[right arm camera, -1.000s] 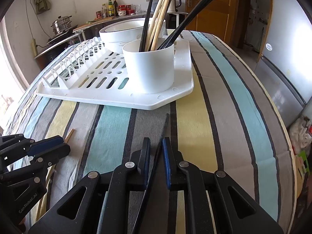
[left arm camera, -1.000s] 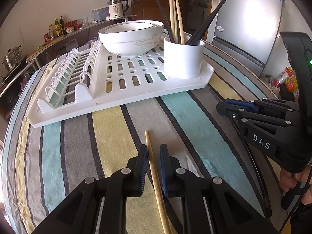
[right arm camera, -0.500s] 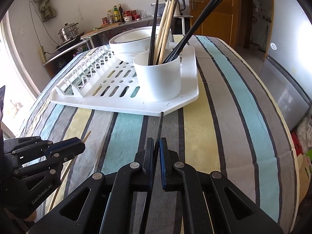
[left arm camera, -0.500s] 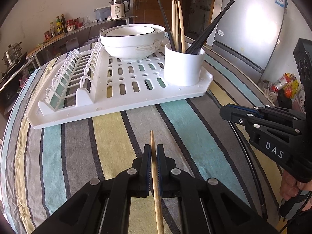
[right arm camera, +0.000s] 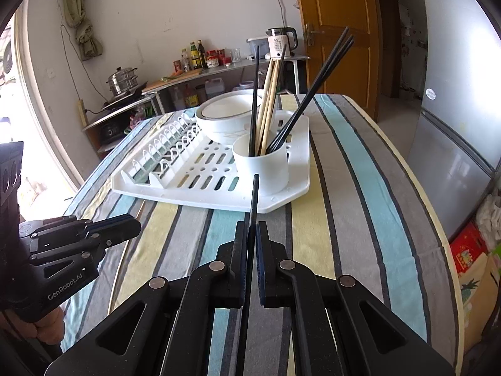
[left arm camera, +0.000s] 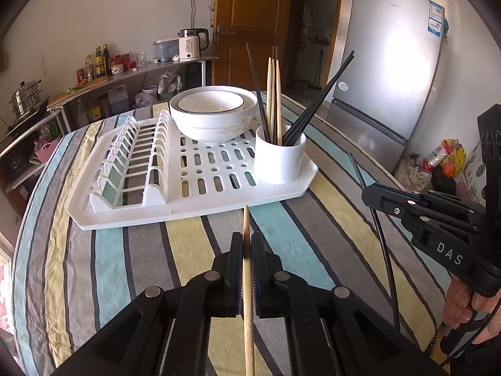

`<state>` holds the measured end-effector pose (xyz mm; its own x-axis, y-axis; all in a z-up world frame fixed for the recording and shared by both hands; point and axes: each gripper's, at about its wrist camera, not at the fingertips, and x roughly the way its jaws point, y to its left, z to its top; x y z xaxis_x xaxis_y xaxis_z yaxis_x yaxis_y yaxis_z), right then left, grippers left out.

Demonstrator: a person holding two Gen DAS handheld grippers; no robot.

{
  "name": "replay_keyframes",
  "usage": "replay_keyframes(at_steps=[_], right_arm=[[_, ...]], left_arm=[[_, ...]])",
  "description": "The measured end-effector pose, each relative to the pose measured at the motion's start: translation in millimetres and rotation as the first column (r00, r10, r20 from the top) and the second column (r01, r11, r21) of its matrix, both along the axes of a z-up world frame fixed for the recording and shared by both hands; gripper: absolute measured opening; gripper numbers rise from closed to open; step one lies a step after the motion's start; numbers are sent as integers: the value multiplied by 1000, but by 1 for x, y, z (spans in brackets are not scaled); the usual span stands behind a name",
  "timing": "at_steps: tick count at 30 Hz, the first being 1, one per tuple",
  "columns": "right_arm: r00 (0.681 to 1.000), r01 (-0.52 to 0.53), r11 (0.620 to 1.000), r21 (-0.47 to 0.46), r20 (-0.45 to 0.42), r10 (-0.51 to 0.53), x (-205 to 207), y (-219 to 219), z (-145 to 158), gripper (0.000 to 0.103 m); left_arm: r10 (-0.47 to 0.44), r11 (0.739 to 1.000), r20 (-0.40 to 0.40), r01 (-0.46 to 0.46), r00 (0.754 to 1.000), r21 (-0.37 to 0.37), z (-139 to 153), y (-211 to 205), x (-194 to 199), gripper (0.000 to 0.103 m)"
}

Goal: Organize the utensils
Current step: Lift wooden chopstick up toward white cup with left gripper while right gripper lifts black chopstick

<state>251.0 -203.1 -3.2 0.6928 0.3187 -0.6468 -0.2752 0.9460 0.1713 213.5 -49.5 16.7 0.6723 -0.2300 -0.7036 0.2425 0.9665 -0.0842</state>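
Left gripper (left arm camera: 246, 250) jaws clamped on 1 wooden chopstick (left arm camera: 247, 297), lifted off the striped tablecloth (left arm camera: 125, 266). Right gripper (right arm camera: 250, 238) clamped on 1 black chopstick (right arm camera: 254, 197). Step: carrying. Next: tip each upright, lower into white cup (right arm camera: 266, 169) on drying rack (right arm camera: 194, 194).

The worktop (left arm camera: 94, 282) is covered in striped cloth, soft and a bit wrinkled. The drying rack (left arm camera: 175, 206) is white plastic, smooth and a little shiny. The cup (left arm camera: 278, 163) and the bowls (left arm camera: 213, 125) look glossy white. 1 chopstick (left arm camera: 247, 297) is pale wood, matt. The black chopstick (right arm camera: 253, 200) looks smooth. The fridge (left arm camera: 391, 72) is shiny grey metal.
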Motion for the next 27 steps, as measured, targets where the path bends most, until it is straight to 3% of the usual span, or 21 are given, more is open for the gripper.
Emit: replay_keyframes(at_steps=[13, 27], right_arm=[[987, -8, 999, 48, 160, 1, -42, -4, 50, 5], [975, -15, 997, 76, 223, -2, -74, -13, 61, 5]], left_arm=[[0, 999, 133, 6, 991, -48, 53, 14, -44, 5], [-2, 996, 175, 18, 985, -89, 66, 23, -75, 5]])
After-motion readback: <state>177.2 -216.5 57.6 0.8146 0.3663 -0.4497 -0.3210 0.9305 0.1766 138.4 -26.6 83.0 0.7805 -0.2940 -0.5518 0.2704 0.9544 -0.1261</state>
